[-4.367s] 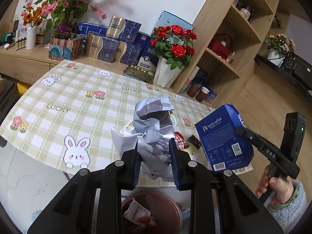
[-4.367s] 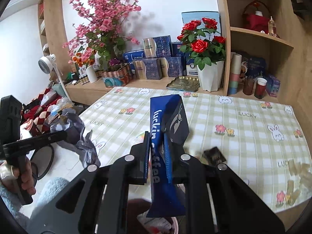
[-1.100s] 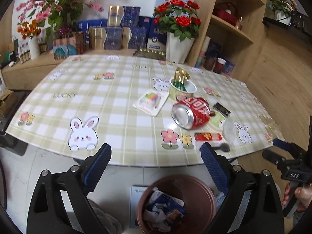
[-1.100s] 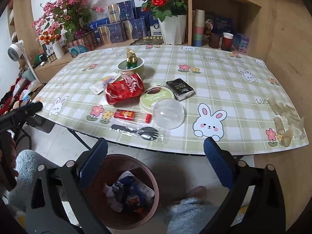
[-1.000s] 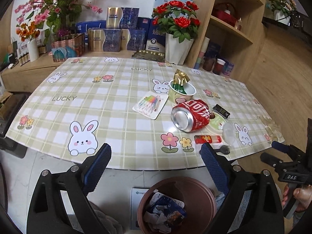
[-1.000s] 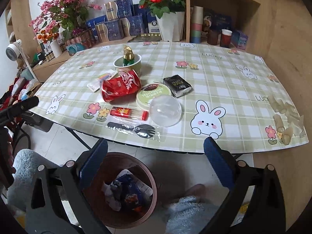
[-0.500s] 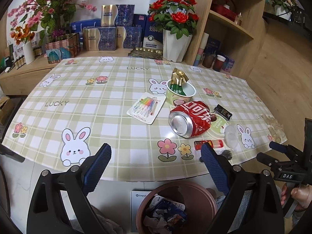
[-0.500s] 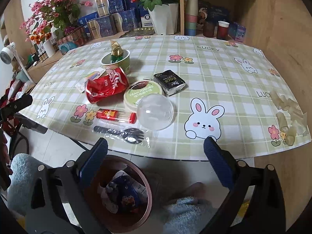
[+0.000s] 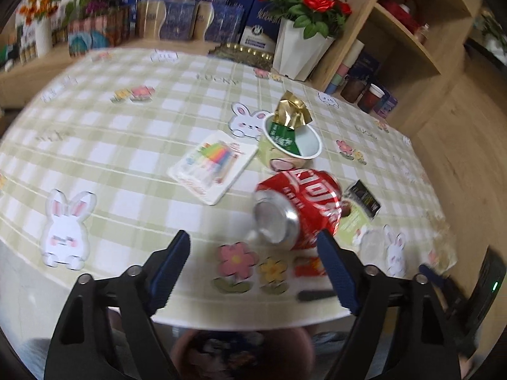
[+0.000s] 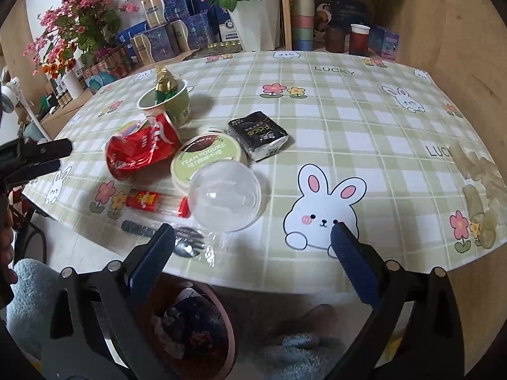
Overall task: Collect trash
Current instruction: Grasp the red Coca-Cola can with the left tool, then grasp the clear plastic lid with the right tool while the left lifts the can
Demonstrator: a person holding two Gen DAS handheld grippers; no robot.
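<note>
Left gripper (image 9: 253, 247): jaws wide but closing, nothing between the pads; it hangs over the near table edge, the can just ahead of its right finger.
Right gripper (image 10: 252, 237): jaws wide, holding nothing; the dome lid sits just ahead between the fingers.
Can (image 9: 298, 205): red, crushed, on its side near the table edge, touching the cup behind it.
Cup (image 9: 290, 147): green, upright, a gold-and-green wrapper (image 9: 290, 115) sticking out of it.
Card (image 9: 214, 164): white pack of coloured sticks, flat, left of the can.
Dome lid (image 10: 225, 196): clear, overlapping the yogurt lid (image 10: 206, 156).
Black pack (image 10: 258, 134): right of the yogurt lid.
Red packet (image 10: 155, 202): near the edge, a wrapped fork (image 10: 164, 232) just in front.
Bin (image 10: 187, 326): brown, on the floor under the table edge, trash inside.
Table (image 10: 364, 120): green check cloth with rabbits.
</note>
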